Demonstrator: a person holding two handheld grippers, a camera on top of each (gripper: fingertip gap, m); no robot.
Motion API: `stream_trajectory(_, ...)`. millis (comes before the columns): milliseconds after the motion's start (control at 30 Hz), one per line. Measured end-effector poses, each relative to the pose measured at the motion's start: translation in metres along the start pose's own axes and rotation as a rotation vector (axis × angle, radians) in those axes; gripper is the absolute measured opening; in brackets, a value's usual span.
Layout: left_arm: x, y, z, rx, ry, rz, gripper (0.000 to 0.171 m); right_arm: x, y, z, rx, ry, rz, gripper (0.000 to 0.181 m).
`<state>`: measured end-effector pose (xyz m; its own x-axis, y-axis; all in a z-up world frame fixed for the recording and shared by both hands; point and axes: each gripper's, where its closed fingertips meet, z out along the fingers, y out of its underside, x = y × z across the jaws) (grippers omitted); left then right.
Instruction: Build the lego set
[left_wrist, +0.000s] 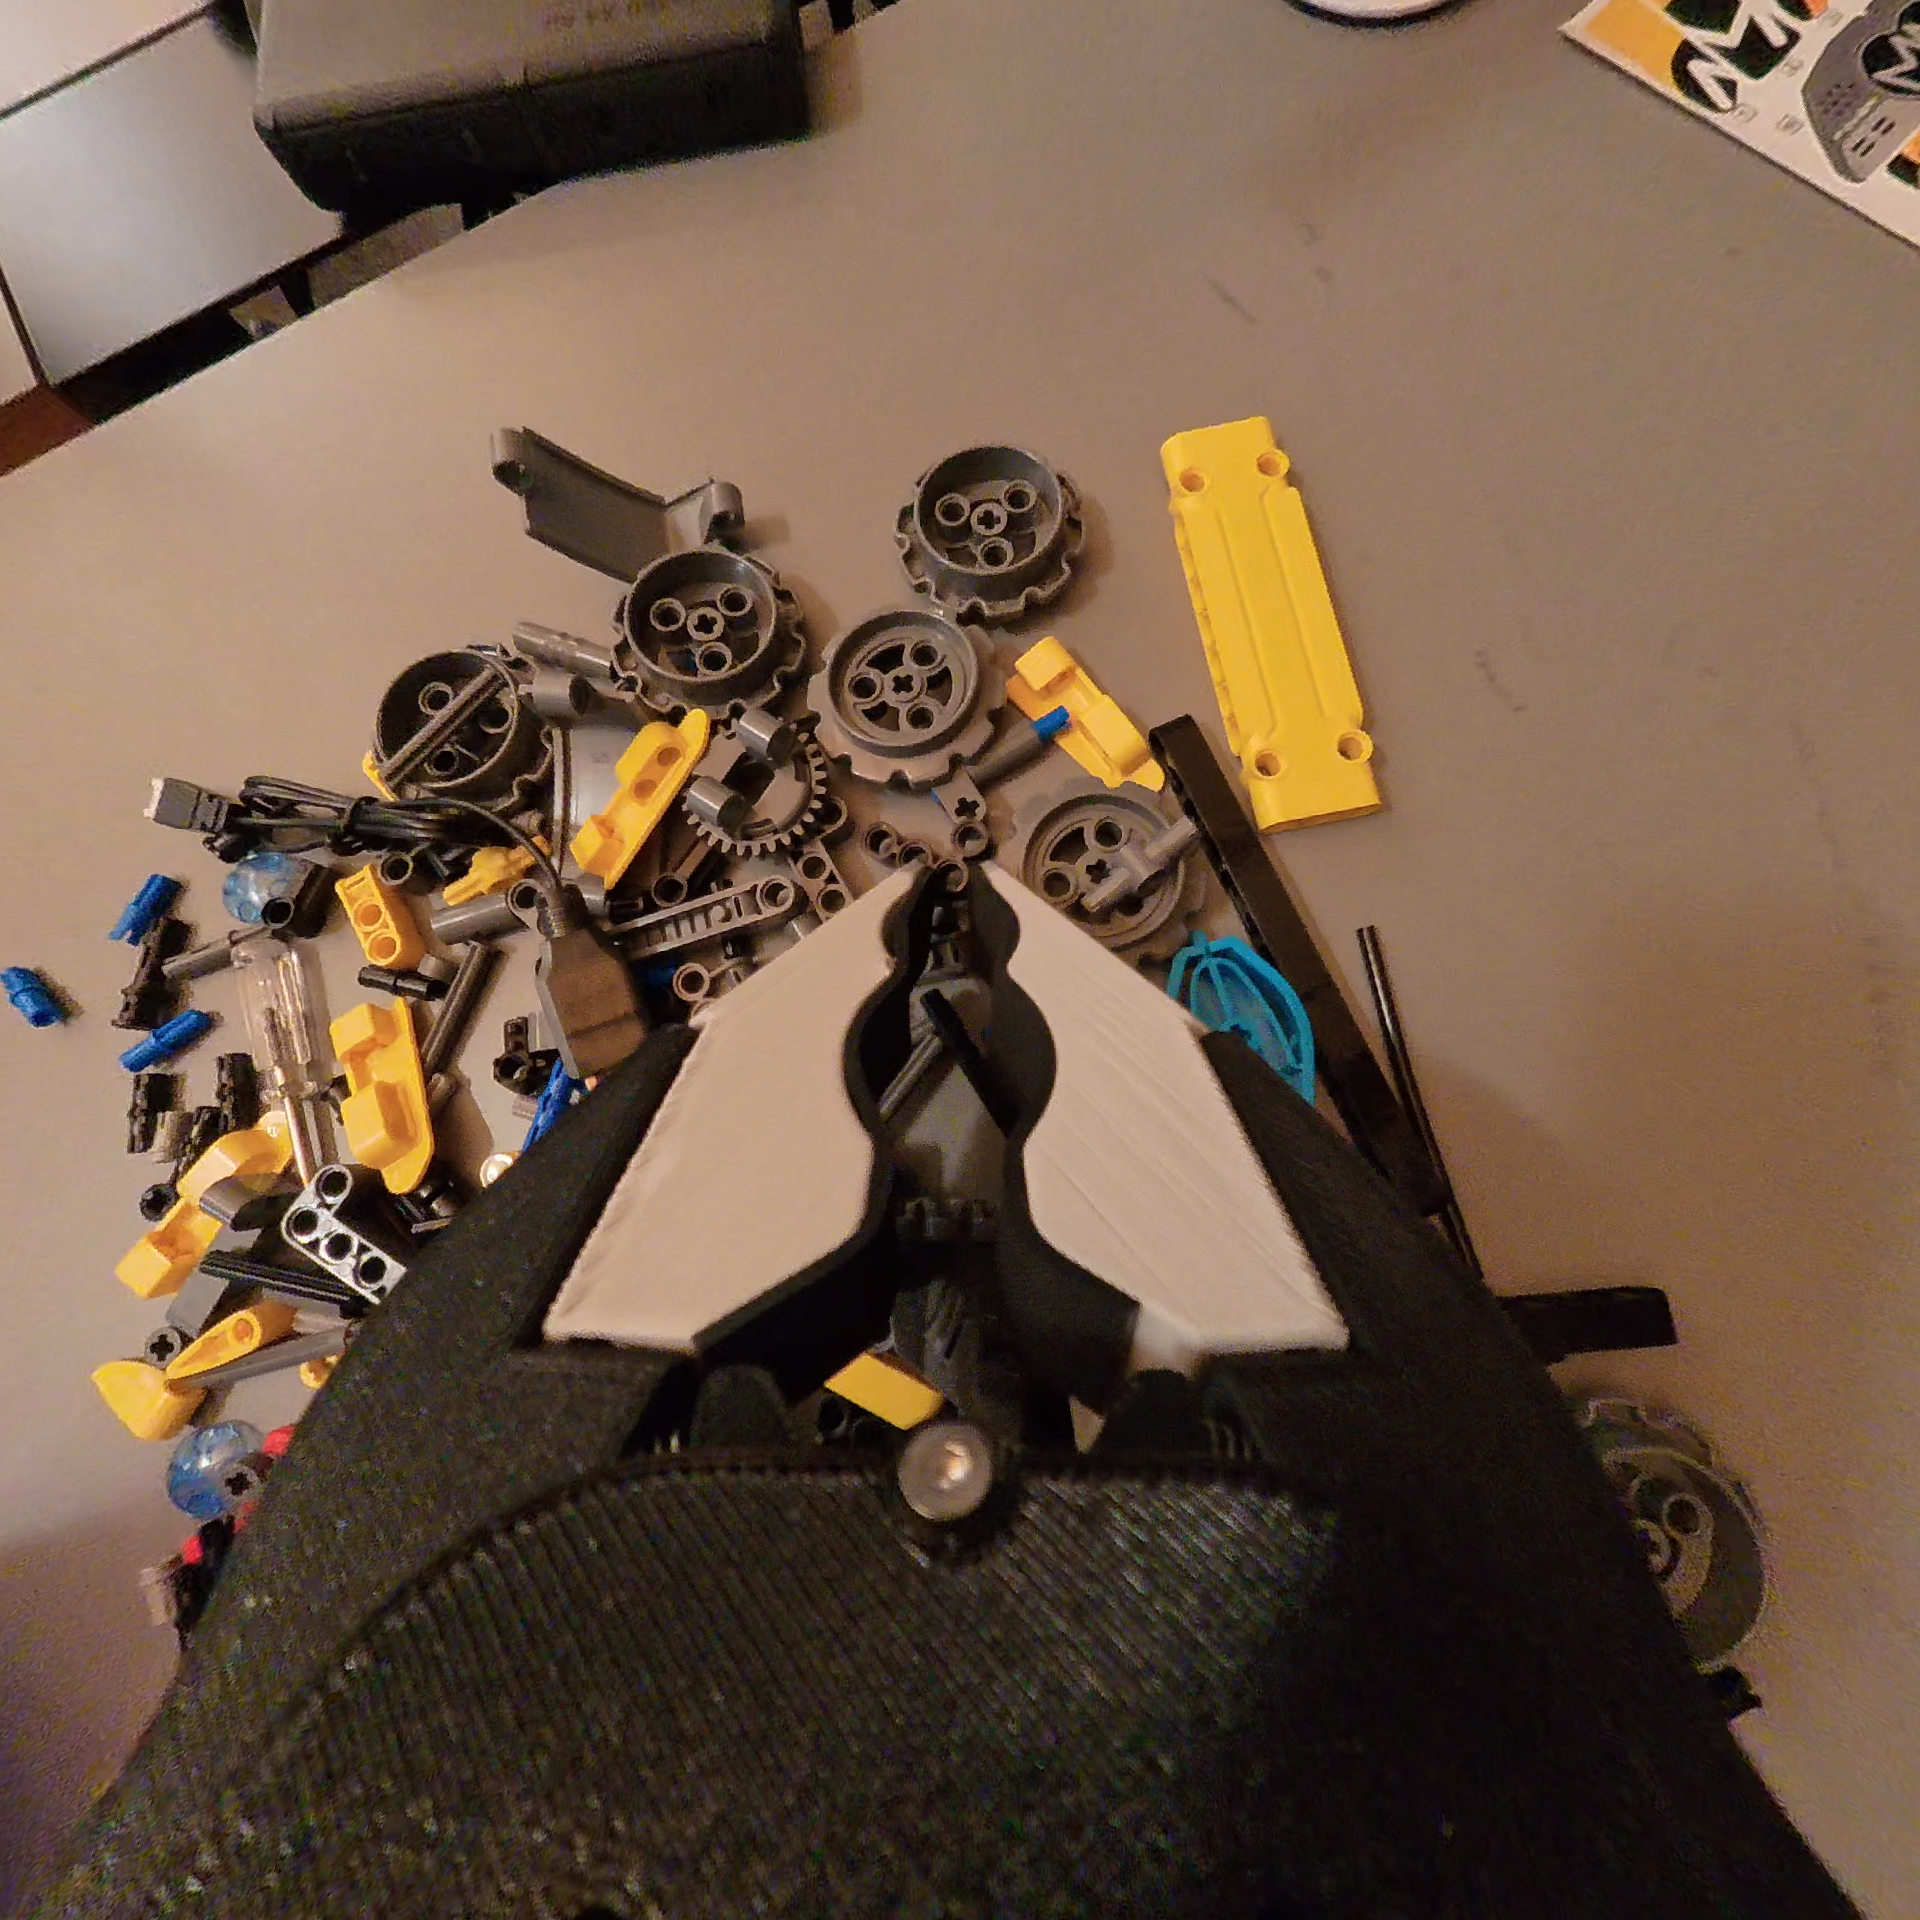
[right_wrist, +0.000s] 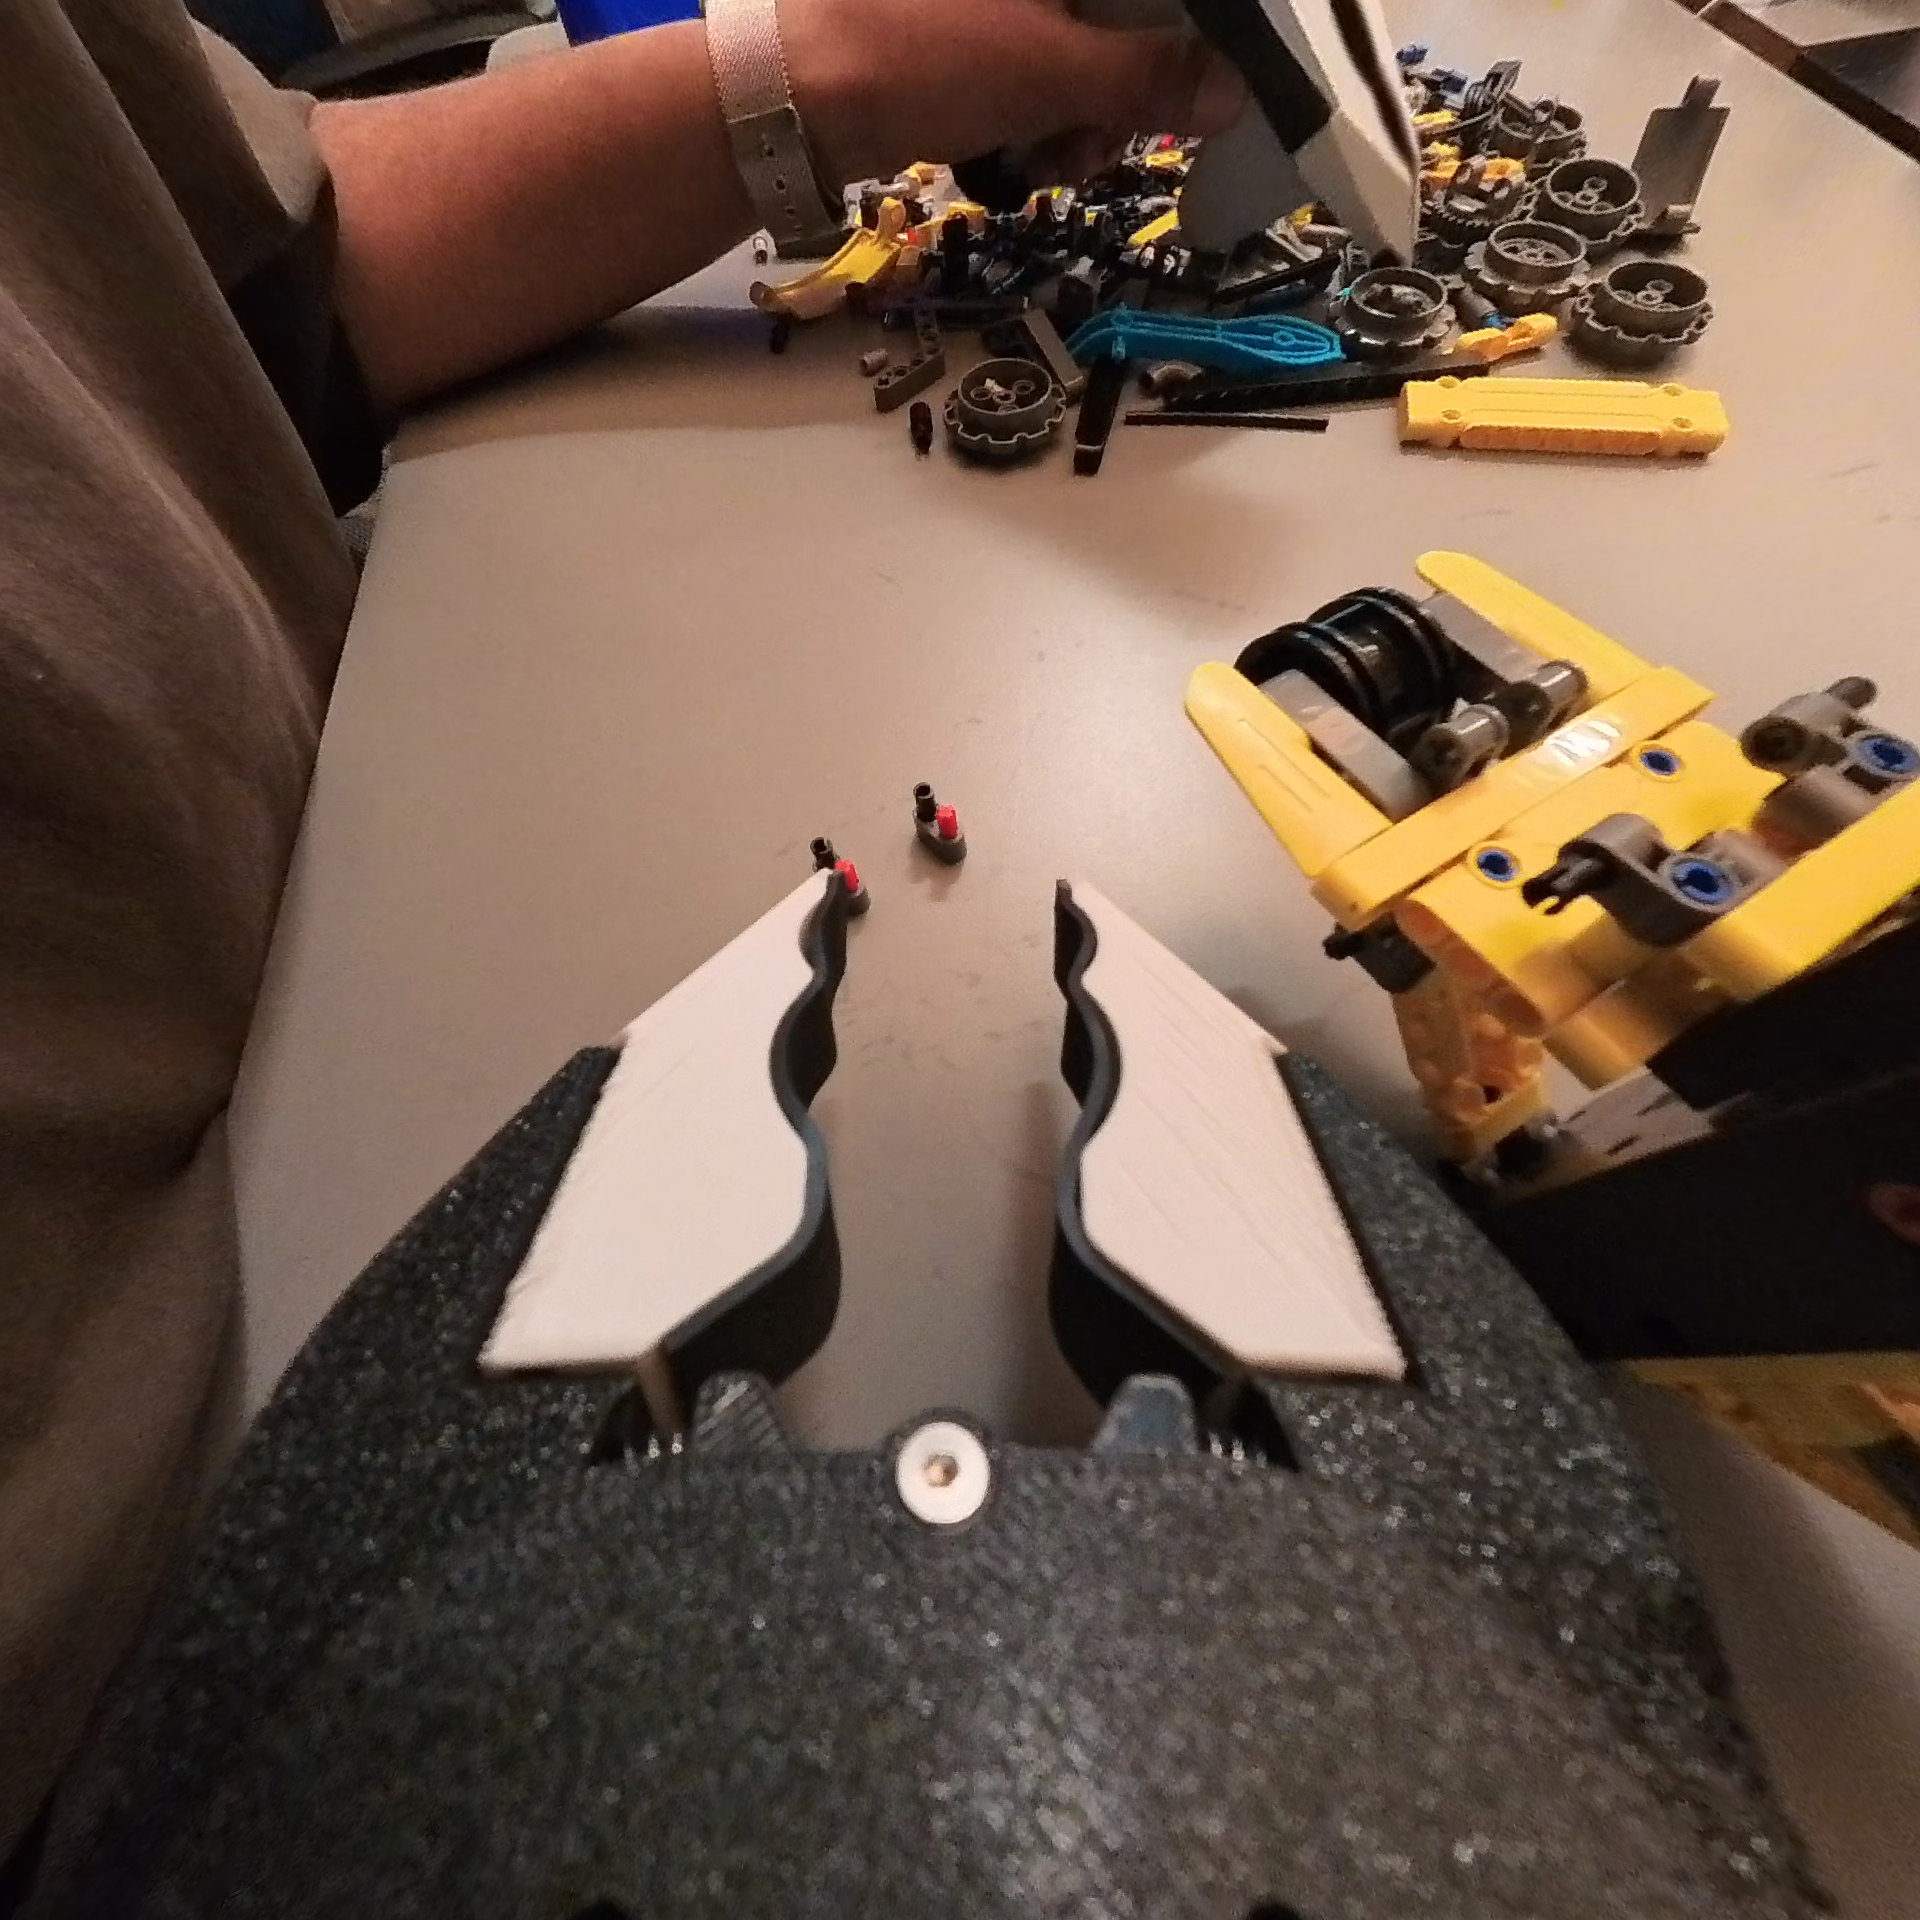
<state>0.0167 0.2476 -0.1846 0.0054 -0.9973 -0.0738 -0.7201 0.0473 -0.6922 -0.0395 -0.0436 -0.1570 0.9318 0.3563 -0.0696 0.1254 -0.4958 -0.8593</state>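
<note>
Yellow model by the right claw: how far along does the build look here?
Done: a partly built yellow model stands on the table. In hand: nothing clearly. The left claw is shut with its tips in the loose parts pile; the right claw is open by two small black-and-red pins. Left: many wheels, beams and panels lie unattached.

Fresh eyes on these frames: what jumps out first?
The heap of loose building parts mid-table, with the left gripper nearly shut, its tips down in the heap. Then the half-built yellow model just right of the open right gripper, two small red-tipped pins at its tips.
</note>
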Motion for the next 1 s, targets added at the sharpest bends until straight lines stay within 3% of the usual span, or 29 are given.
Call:
stream_trajectory(300, 0.0, -0.017, -0.02, 0.091, -0.034, 0.037, 0.002, 0.001, 0.0, 0.0, 0.004, -0.007, 0.015, 0.04)
stream_trajectory(467, 0.03, -0.032, -0.043, 0.159, 0.011, 0.074, 0.002, 0.002, -0.002, -0.001, 0.015, -0.005, 0.02, 0.04)
stream_trajectory(567, 0.062, -0.047, -0.064, 0.224, 0.055, 0.117, 0.002, 0.004, -0.01, -0.009, 0.081, -0.005, 0.037, 0.035)
stream_trajectory(733, 0.131, -0.062, -0.102, 0.318, 0.148, 0.202, 0.002, 0.018, -0.034, -0.043, 0.324, -0.04, 0.167, 0.029)
stream_trajectory(867, 0.205, -0.042, -0.115, 0.304, 0.331, 0.224, 0.002, 0.014, -0.057, -0.078, 0.504, -0.169, 0.262, 0.027)
stream_trajectory(1000, 0.278, -0.011, -0.122, 0.233, 0.524, 0.228, 0.002, 0.012, -0.067, -0.094, 0.553, -0.142, 0.219, 0.027)
